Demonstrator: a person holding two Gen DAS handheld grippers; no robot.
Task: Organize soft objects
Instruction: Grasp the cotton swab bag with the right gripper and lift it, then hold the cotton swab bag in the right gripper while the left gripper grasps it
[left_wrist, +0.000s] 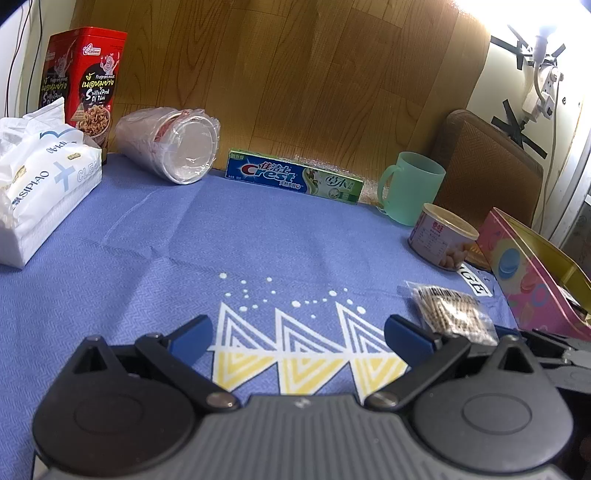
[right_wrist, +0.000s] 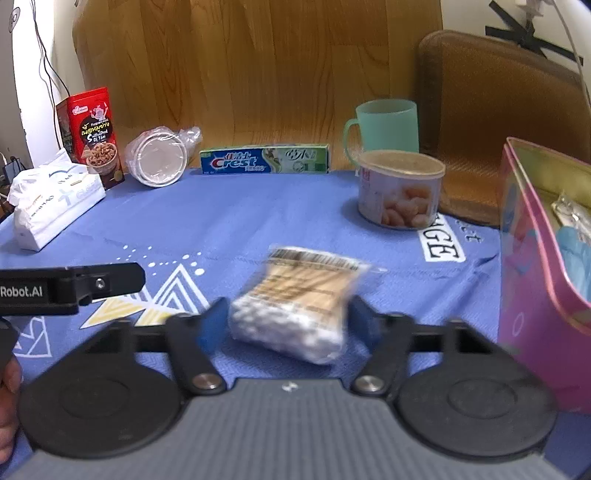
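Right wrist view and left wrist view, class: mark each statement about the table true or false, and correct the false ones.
1. The green mug stands upright. True.
2. The toothpaste box stands on end. False: it lies on its long side by the wooden panel.
3. A bag of cotton swabs sits between the fingers of the right tool. True.
4. The left tool holds the tissue pack. False: its fingers are spread with nothing between them, and the pack lies far off to the left.
5. The pink tin is shut with a lid. False: it is open, with things inside.
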